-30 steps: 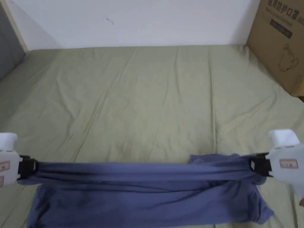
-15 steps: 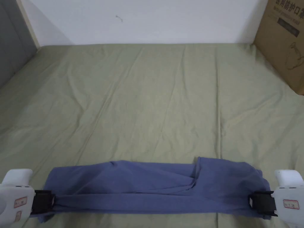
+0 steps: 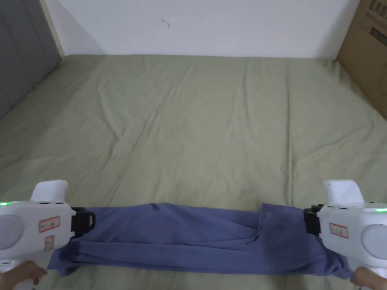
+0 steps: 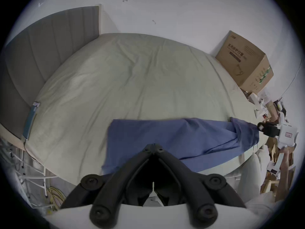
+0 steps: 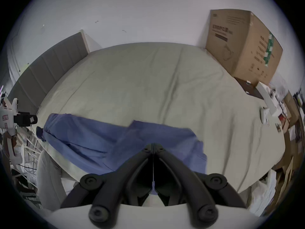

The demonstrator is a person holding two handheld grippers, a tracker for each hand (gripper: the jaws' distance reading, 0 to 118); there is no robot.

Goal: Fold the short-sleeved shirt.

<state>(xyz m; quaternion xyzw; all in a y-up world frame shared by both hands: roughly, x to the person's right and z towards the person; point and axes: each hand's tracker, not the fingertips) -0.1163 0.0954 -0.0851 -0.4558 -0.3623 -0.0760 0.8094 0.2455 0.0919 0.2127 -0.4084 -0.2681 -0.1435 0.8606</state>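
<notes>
The blue short-sleeved shirt lies on the bed as a long, narrow folded strip near the front edge, with one sleeve part lapping over at its right end. My left gripper hovers at the strip's upper left corner, and its jaws meet tip to tip in the left gripper view. My right gripper sits over the right end, its jaws also closed. The cloth lies flat and is not drawn up to either tip. A hand holds each gripper body.
The olive bed sheet stretches far beyond the shirt to the white wall. A big cardboard box stands at the back right, and a grey headboard at the left. Clutter lies beyond the bed's right side.
The shirt was stretched taut in the air between the grippers, then came down onto the bed as a folded strip. Both grippers have since moved up and away from the near fold.
</notes>
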